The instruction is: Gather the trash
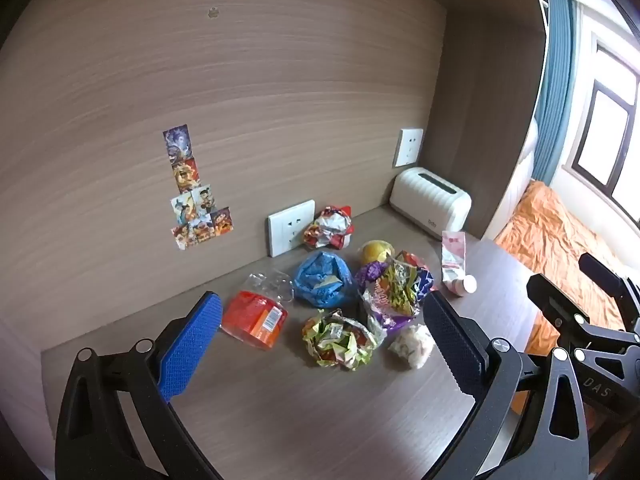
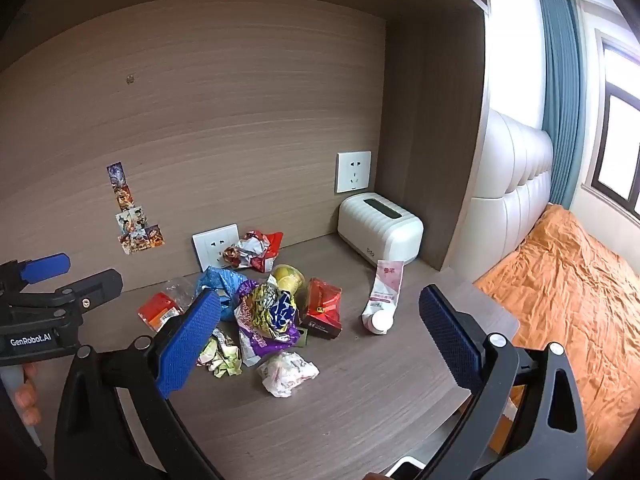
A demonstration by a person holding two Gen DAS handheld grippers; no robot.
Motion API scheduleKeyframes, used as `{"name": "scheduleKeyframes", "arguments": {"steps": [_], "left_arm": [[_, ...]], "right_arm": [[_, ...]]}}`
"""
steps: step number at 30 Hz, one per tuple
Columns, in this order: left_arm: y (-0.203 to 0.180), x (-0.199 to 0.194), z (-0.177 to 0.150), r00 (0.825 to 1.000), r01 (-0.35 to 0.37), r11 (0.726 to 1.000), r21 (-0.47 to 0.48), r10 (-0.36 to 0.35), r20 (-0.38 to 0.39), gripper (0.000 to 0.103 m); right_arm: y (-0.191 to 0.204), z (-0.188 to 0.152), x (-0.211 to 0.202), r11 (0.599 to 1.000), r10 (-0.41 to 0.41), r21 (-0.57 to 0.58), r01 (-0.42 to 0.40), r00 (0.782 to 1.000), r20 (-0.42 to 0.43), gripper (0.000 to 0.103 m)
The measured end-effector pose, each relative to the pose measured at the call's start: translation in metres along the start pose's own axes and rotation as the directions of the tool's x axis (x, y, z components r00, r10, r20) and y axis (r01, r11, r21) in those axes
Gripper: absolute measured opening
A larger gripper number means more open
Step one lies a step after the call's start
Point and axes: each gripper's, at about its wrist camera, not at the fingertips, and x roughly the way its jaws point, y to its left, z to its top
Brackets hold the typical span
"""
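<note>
Both the left gripper (image 1: 320,334) and right gripper (image 2: 316,328) hover with jaws released over the trash pile (image 2: 264,308) mid-bench (light, crinkly, likely slippery wrappers; pinch a crumpled fold).

The purple wrapper (image 1: 394,294) hides most of the red box (image 2: 323,309).

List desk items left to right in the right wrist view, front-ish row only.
orange packet → purple wrapper → red box → pink tube
</note>
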Motion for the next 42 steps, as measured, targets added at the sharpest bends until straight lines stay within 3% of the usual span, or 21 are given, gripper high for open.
{"name": "scheduleKeyframes", "arguments": {"steps": [14, 22, 42], "left_arm": [[-0.005, -0.003, -0.003, 1.000, 0.001, 1.000, 0.002, -0.001, 0.003, 0.098], [-0.001, -0.001, 0.002, 1.000, 0.014, 1.000, -0.002, -0.014, 0.004, 0.098], [0.004, 0.005, -0.001, 1.000, -0.002, 1.000, 0.008, 0.002, -0.024, 0.098]], "right_arm": [[0.001, -0.001, 0.003, 1.000, 0.012, -0.004, -0.012, 1.000, -0.016, 0.099], [-0.002, 0.003, 0.004, 0.998, 0.057, 0.020, -0.057, 0.998, -0.020, 0.099], [0.001, 0.003, 0.006, 0.999, 0.039, 0.009, -0.039, 0.999, -0.016, 0.099]]}}
